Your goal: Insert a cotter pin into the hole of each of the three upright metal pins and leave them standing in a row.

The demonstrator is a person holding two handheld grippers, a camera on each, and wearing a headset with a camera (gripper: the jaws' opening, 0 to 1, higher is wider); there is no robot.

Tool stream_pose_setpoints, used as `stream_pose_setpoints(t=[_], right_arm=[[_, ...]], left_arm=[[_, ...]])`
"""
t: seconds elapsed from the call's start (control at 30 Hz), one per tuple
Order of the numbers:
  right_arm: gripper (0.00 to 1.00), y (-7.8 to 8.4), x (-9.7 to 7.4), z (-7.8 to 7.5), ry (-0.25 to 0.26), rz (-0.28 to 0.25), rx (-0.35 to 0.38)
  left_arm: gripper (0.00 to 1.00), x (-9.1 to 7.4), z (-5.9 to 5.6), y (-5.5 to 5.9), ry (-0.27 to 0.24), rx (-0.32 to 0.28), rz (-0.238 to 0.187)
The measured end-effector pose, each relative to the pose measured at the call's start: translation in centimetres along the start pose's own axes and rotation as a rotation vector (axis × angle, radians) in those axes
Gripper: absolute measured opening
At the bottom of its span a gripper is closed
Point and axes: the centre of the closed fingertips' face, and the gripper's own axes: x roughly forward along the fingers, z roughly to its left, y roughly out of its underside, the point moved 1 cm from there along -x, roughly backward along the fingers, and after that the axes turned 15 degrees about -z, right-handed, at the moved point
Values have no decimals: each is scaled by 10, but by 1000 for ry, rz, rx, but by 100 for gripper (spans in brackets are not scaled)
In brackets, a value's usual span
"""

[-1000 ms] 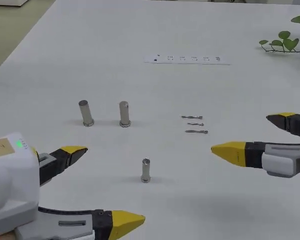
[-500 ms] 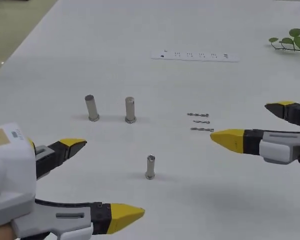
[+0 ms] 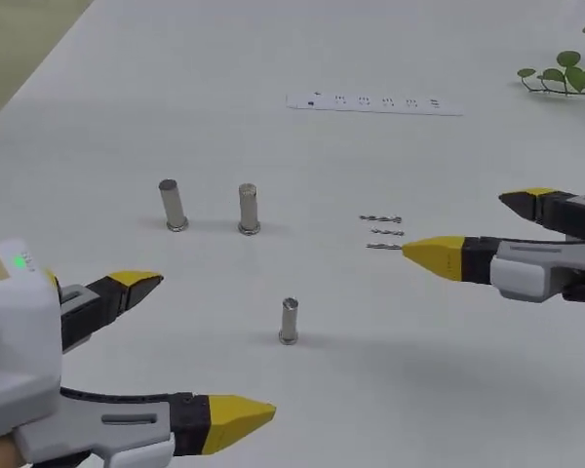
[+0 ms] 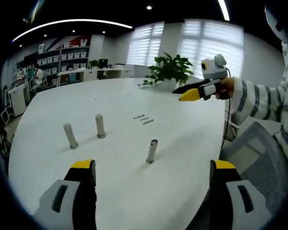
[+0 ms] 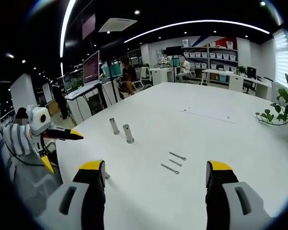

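Yellow-tipped and spread wide, my left claw (image 3: 216, 347) is hovering by the near edge of the white surface (image 3: 273, 58), while my right claw (image 3: 453, 225), equally open, is pointing at three cotter pins (image 3: 382, 232) lying loose mid-surface. One metal pin (image 3: 173, 205) and a second pin (image 3: 249, 209) are standing side by side, toward the left edge from them, and a third pin (image 3: 289, 321) is standing alone nearer the near edge.

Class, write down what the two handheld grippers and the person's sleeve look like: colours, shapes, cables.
Both grippers match: the left gripper and right gripper have tapering jaws with yellow tips, black sections behind and pale grey bodies. In the left gripper view, a thin dark cable hangs from the right one, and the arm holding it wears a sleeve striped in white and dark grey.
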Motion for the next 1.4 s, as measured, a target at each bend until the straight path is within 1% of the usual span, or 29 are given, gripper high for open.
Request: stream_pose_setpoints(t=[0.17,0.33,0.43,0.57,0.6,0.67,1.0,1.17,1.4], right_arm=[[85,0,2,2,-7,1,-1],[84,1,3,3,-6,9,-5],[83,-4,2,5,-13,-16,20],[83,-6,0,3,-2,-26,22],[83,-8,-1,4,-2,-39,18],[83,-9,-1,5,-5,-44,17],[83,-7,1,7,-11,-32,22],[83,-8,0,9,-13,-36,16],[82,-6,-1,9,-20,1,-28]], left_arm=[[98,-1,1,0,-6,-8,-5],[98,-2,-1,-2,1,-6,-7],[98,-2,0,-2,-7,-3,-8],[98,-5,-1,-1,-10,-7,-8],[98,-5,-1,-1,-10,-9,-8],[98,-7,-2,0,-10,-10,-4],[98,-10,-7,-1,-12,-18,-11],[98,-12,-9,-1,-10,-16,-10],[98,-14,-12,-1,-7,-14,-11]])
